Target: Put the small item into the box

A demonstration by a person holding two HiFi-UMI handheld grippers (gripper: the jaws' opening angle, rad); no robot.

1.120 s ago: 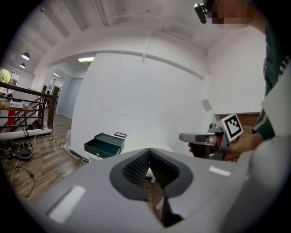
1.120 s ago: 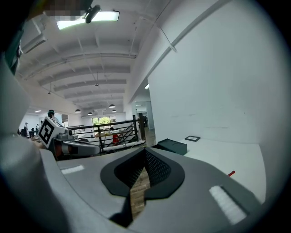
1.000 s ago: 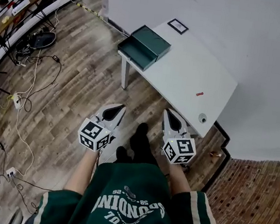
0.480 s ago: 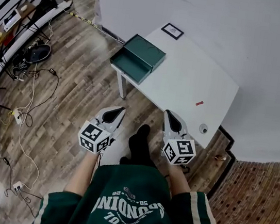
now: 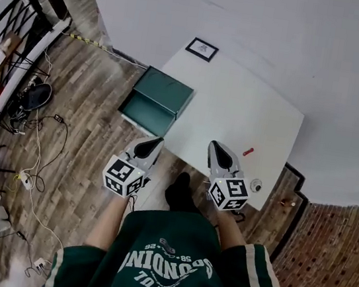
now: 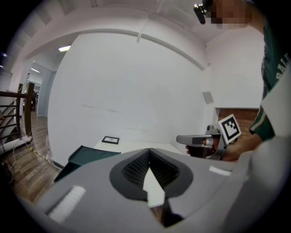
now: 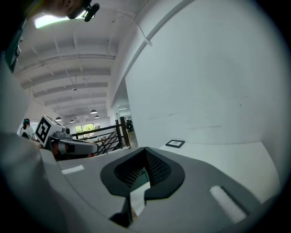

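Note:
A small red item [image 5: 248, 152] lies on the white table [image 5: 238, 108] near its right front part. The dark green open box [image 5: 158, 101] sits at the table's left edge, overhanging it; the box [image 6: 86, 155] also shows in the left gripper view. My left gripper [image 5: 155, 142] hangs at the table's front edge, just below the box, shut with nothing in it. My right gripper [image 5: 216, 145] hovers over the table's front edge, a little left of the red item, shut and empty. The left gripper [image 6: 148, 151] and right gripper [image 7: 145, 151] both show closed jaws in their own views.
A black-framed marker card [image 5: 201, 49] lies at the table's far corner. A small round grey object [image 5: 255, 185] sits at the near right corner. Cables and gear [image 5: 32, 124] litter the wooden floor at left, by a black railing [image 5: 17, 21]. A white wall stands behind the table.
The view has shifted toward the table: box and red item now sit lower and closer to the grippers. Both grippers stay shut and hold their places in the view.

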